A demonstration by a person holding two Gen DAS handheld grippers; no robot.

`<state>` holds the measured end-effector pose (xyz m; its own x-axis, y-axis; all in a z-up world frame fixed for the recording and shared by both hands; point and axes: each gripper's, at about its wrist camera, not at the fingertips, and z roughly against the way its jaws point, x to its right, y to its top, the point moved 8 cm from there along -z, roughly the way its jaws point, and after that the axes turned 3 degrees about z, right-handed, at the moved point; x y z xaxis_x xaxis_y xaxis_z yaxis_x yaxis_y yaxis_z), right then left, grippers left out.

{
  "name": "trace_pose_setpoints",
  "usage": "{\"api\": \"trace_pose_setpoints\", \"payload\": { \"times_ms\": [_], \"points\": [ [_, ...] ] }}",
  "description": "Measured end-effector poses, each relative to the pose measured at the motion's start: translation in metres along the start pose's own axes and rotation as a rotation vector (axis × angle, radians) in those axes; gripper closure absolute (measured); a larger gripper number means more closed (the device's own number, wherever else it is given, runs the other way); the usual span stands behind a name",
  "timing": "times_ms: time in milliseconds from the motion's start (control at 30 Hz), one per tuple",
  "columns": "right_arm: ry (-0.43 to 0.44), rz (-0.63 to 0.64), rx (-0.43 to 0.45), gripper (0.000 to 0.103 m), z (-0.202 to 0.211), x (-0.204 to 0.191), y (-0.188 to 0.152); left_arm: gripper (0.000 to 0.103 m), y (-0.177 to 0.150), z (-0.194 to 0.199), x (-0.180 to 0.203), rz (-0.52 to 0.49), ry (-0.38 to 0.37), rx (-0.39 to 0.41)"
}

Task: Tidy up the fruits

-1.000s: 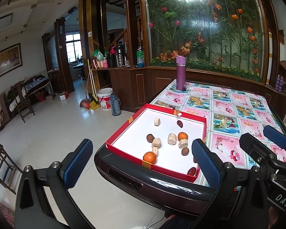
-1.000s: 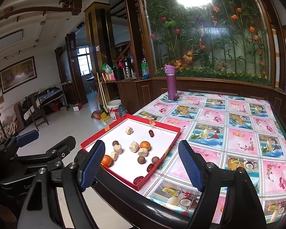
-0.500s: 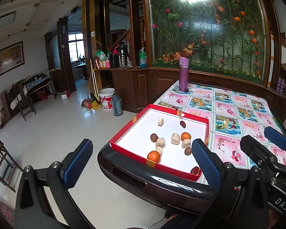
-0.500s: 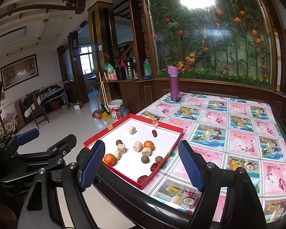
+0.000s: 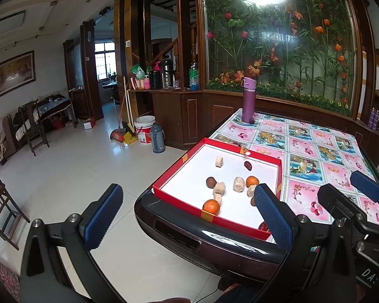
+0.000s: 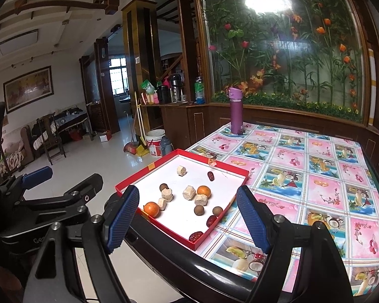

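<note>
A blue pad [image 5: 273, 218] half hides one brown fruit [image 5: 252, 201]; dark fruit [image 5: 263, 226] too.

Both wrist views shift slightly over 1 second: the red tray [image 6: 216, 223] and its fruit slide a little right and lower in frame, and the purple bottle [image 6: 236, 111] moves right against the flower mural. No fruit changes place inside the tray; only the viewpoints drift.
</note>
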<state>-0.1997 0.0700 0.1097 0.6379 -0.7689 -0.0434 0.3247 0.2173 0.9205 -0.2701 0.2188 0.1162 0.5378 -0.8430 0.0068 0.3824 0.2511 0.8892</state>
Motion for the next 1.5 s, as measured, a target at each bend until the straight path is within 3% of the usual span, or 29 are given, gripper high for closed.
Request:
{"api": "trace_pose_setpoints", "payload": {
  "times_ms": [533, 800, 1100, 1500],
  "points": [
    [-0.013, -0.028, -0.019, 0.024, -0.004, -0.001, -0.003, 0.000, -0.004, -0.005, -0.017, 0.021, 0.015, -0.010],
    [-0.002, -0.035, -0.065, 0.024, -0.021, 0.005, -0.012, 0.000, -0.013, -0.024, -0.020, 0.019, 0.046, -0.058],
    [-0.005, -0.076, -0.063, 0.024, -0.028, 0.026, -0.014, 0.000, -0.014, -0.044, -0.002, -0.010, 0.062, -0.090],
    [-0.021, -0.100, -0.094, 0.024, -0.049, 0.043, -0.016, 0.000, -0.014, -0.066, 0.024, -0.046, 0.007, -0.134]
  ]
}}
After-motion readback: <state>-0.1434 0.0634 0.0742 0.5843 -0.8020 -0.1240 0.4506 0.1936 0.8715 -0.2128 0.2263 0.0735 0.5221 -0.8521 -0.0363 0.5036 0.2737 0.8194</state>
